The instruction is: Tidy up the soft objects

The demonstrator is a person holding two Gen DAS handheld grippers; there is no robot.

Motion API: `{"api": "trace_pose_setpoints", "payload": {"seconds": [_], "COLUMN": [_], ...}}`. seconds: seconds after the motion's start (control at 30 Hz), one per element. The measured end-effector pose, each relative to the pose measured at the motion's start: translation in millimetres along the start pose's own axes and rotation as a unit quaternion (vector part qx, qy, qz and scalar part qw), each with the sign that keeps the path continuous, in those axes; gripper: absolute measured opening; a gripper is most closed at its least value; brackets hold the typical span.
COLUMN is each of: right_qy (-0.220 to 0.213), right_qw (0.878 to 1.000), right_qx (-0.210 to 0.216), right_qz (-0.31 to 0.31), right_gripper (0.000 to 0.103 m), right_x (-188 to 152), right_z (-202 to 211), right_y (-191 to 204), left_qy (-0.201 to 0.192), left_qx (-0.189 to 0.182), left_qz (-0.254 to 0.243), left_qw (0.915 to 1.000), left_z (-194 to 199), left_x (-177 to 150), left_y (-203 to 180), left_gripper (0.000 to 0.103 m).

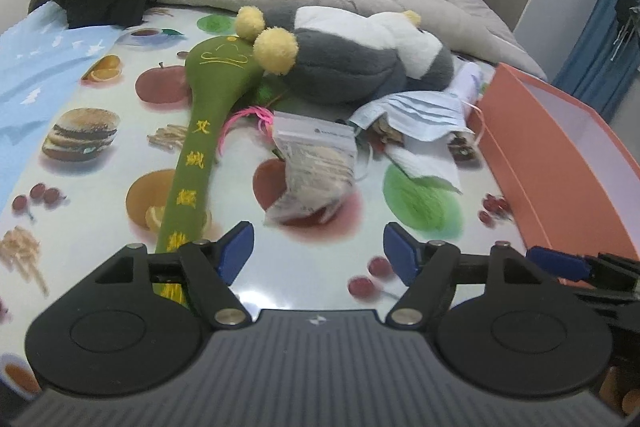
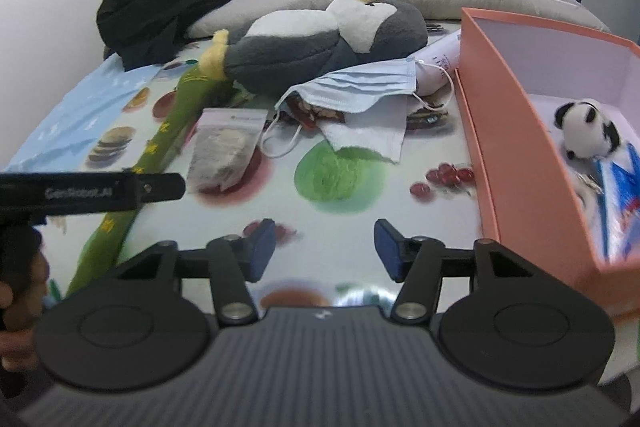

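Both grippers hung low over the near edge of the fruit-printed desk (image 1: 100, 211), each with its jaws spread and nothing between them. The left gripper (image 1: 318, 251) pointed straight at a clear zip pouch (image 1: 316, 167) of pale material, which lay just ahead of it, slightly crumpled, with its long axis running away from the near edge. The right gripper (image 2: 324, 247) sat beside it, nearer the right edge, where the open salmon box (image 2: 504, 115) stood with a small panda plush (image 2: 586, 127) already inside.

The remaining soft things lay in a loose cluster toward the far edge. A long green embroidered plush (image 1: 200, 131) ran diagonally from the near-left toward the middle, its handle end passing just beside the left gripper's left finger. Beyond it the grey and white plush bird (image 1: 360, 59) lay on its side, long axis across the desk, and a blue face mask (image 2: 356, 87) was draped over a snack wrapper and a tissue, close to the box's near-left corner.

By my reading, the pouch suited the left gripper best, since it lay squarely ahead and the jaws would close across its narrow width. The mask was the closer pick for the right gripper, being nearest the box.
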State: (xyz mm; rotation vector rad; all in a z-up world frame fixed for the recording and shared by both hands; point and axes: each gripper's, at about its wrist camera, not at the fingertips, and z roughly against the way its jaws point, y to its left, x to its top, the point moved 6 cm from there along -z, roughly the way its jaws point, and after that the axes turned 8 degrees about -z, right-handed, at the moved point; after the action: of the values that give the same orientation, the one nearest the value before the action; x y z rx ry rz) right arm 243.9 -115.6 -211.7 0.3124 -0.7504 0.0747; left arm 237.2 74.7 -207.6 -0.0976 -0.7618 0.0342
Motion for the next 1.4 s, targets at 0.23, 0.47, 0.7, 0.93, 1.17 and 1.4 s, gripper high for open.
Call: {"api": "trace_pose_setpoints", "payload": {"seconds": [0.23, 0.47, 0.7, 0.93, 1.17, 1.4], "right_qy": [-0.006, -0.006, -0.003, 0.005, -0.004, -0.011], "right_qw": [1.0, 1.0, 0.999, 0.999, 0.999, 0.999], "right_qx": [-0.003, -0.014, -0.026, -0.032, -0.031, -0.022], "right_qz": [0.004, 0.008, 0.019, 0.029, 0.035, 0.026], "right_gripper": [0.057, 0.057, 0.05, 0.015, 0.003, 0.003], "right_x": [27, 46, 54, 48, 49, 43], "right_z": [-46, -92, -121, -130, -107, -80], "right_y": [-4, -10, -16, -13, -7, -4], "left_qy": [-0.002, 0.0, 0.007, 0.015, 0.008, 0.005], "left_qx": [-0.001, -0.014, -0.021, -0.021, -0.028, -0.038], "left_qz": [0.002, 0.002, 0.0, 0.023, 0.026, 0.038], "left_qw": [1.0, 0.9999, 0.9998, 0.9994, 0.9992, 0.9986], "left_z": [-42, -77, -99, -102, -83, -59], "left_x": [19, 28, 29, 26, 26, 20], "left_y": [7, 9, 8, 7, 3, 0], "left_gripper": [0.077, 0.077, 0.075, 0.057, 0.051, 0.051]}}
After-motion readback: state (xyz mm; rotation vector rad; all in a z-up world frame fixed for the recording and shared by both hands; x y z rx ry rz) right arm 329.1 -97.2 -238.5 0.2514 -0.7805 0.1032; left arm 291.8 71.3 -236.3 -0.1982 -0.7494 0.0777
